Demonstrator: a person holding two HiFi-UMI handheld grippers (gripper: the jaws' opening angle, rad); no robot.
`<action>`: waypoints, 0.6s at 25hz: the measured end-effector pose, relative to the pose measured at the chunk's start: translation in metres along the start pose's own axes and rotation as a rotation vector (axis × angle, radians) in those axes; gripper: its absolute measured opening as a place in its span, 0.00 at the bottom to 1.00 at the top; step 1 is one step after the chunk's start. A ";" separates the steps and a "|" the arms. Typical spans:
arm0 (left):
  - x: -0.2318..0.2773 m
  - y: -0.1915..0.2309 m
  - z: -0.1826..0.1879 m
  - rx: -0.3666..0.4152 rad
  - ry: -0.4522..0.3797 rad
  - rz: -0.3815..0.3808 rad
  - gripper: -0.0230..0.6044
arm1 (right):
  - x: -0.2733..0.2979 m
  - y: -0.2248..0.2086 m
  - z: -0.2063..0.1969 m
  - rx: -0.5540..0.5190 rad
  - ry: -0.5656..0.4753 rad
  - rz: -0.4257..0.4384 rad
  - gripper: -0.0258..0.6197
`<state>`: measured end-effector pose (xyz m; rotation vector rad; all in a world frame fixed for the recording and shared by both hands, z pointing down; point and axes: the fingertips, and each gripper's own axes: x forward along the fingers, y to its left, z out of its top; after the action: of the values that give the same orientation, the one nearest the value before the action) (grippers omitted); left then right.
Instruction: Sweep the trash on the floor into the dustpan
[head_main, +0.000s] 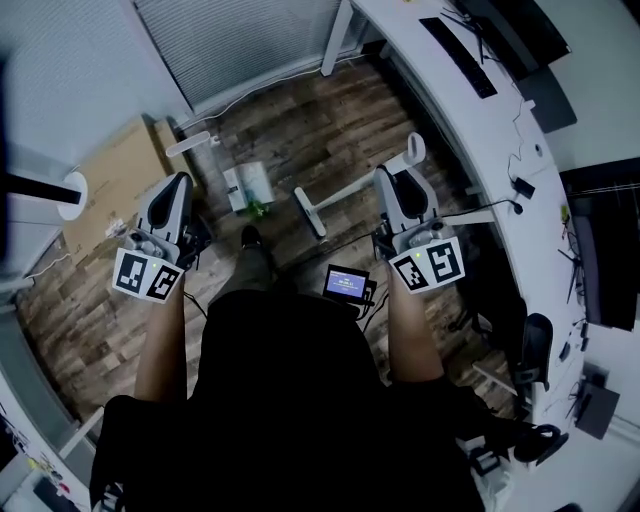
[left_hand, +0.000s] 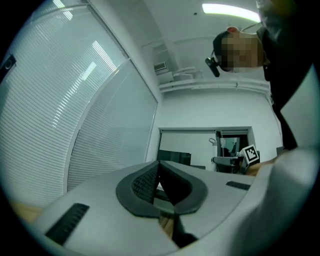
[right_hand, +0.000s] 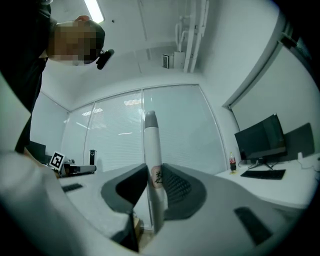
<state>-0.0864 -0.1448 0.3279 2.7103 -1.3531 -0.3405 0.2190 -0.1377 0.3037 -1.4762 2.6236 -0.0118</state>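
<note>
With right tongs pinching the white handle and left tongs pressed together empty, better lower it steadily toward the floor.

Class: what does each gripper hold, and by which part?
Right gripper clamps a white handle near its grey tip; left gripper is shut on nothing.

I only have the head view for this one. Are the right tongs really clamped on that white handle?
Observer: Yes. The right gripper view shows the right tongs shut on the handle.
Operator: Do the left tongs hold anything?
Observer: No. In the left gripper view the left tongs are shut with nothing between them.
Operator: Anything on the desk that I can't see?
Observer: A bottle stands on the desk, left of a monitor.
</note>
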 end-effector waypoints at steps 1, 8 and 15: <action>-0.006 -0.011 -0.003 0.009 0.012 0.002 0.03 | -0.011 0.002 -0.001 0.003 -0.002 0.002 0.19; -0.041 -0.058 -0.009 -0.006 0.053 0.031 0.03 | -0.065 0.014 -0.005 -0.003 0.010 0.005 0.19; -0.056 -0.081 -0.018 -0.002 0.091 0.032 0.03 | -0.104 0.025 -0.023 0.042 0.027 -0.047 0.19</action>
<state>-0.0512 -0.0517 0.3391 2.6639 -1.3696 -0.2131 0.2480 -0.0371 0.3363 -1.5342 2.5923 -0.0917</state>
